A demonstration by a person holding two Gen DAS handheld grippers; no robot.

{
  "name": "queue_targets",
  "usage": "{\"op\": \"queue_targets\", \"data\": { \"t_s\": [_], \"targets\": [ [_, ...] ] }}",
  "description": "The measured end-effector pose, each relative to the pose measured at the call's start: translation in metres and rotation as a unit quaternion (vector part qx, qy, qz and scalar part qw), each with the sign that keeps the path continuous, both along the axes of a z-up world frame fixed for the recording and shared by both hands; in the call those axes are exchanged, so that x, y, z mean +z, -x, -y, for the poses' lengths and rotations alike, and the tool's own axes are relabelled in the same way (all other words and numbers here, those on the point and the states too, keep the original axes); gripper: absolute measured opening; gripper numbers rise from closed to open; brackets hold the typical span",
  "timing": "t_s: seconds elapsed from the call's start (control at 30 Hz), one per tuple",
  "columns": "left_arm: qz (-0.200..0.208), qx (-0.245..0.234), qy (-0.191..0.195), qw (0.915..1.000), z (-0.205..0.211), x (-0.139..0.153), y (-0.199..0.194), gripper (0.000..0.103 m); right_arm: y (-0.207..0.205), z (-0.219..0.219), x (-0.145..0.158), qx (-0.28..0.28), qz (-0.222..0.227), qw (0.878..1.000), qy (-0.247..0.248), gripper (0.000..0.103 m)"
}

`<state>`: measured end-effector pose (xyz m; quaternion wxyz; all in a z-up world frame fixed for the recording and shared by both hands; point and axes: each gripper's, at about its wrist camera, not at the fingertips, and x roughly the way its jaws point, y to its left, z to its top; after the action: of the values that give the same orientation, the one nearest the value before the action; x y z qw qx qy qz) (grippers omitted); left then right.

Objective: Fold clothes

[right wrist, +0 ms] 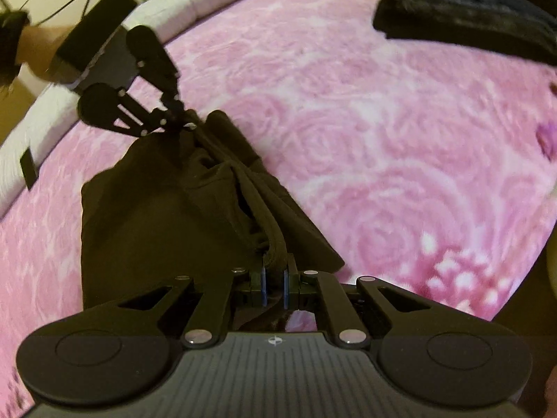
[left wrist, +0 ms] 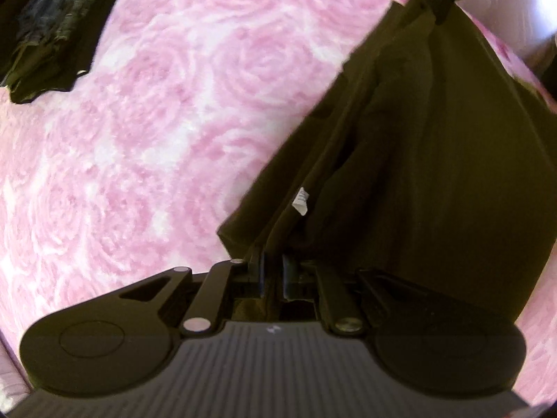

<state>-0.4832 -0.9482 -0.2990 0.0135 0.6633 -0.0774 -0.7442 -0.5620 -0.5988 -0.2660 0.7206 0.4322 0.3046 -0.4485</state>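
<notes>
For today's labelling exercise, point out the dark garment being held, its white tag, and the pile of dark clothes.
dark garment (left wrist: 435, 160), left wrist view, hanging fabric.
white tag (left wrist: 301, 202), left wrist view, tag face.
pile of dark clothes (right wrist: 466, 10), right wrist view, top layer.

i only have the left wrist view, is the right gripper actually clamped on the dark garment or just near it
Observer: Clamped. The right gripper is shut on a bunched edge of the dark garment.
Operator: whats behind my left gripper
Observer: A white padded border runs along the pink rose blanket there.
Operator: who's holding it
Observer: A bare forearm leads to the left gripper.
</notes>
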Motion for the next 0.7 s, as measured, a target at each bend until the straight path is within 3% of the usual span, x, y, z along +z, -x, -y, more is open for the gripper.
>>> {"op": "queue_targets", "data": {
  "t_s": [0.07, 0.13, 0.2, 0.23, 0.4, 0.5, 0.6, 0.7],
  "targets": [
    [-0.005, 0.013, -0.007, 0.9999, 0.005, -0.005, -0.001, 0.009, 0.003, 0.002, 0.001, -0.017, 0.011, 1.000, -0.004, 0.007],
    [-0.010, 0.038, -0.005, 0.9992, 0.011, -0.011, 0.000, 0.017, 0.004, 0.005, -0.001, -0.028, 0.011, 1.000, -0.005, 0.006],
    [-0.020, 0.082, 0.015, 0.9963, 0.018, -0.010, -0.003, 0.047, 0.004, 0.010, -0.009, -0.043, 0.012, 0.999, -0.018, 0.006],
    [-0.026, 0.103, 0.023, 0.9941, 0.022, -0.007, -0.007, 0.050, 0.004, 0.012, -0.012, -0.051, 0.012, 0.998, -0.023, 0.008],
    [-0.042, 0.201, 0.050, 0.9774, 0.035, 0.019, -0.047, 0.048, 0.012, 0.015, -0.010, -0.095, -0.006, 0.995, -0.025, 0.024],
    [-0.064, 0.261, 0.051, 0.9619, 0.029, 0.036, -0.073, 0.047, 0.017, 0.011, 0.000, -0.123, -0.024, 0.992, -0.017, 0.026],
    [-0.115, 0.305, -0.008, 0.9454, 0.012, 0.041, -0.082, 0.044, 0.008, 0.004, 0.021, -0.126, -0.058, 0.990, 0.024, 0.028],
    [-0.121, 0.289, -0.043, 0.9487, -0.008, 0.022, -0.064, 0.038, -0.018, -0.001, 0.038, -0.078, -0.063, 0.992, 0.074, 0.028]
  ]
}}
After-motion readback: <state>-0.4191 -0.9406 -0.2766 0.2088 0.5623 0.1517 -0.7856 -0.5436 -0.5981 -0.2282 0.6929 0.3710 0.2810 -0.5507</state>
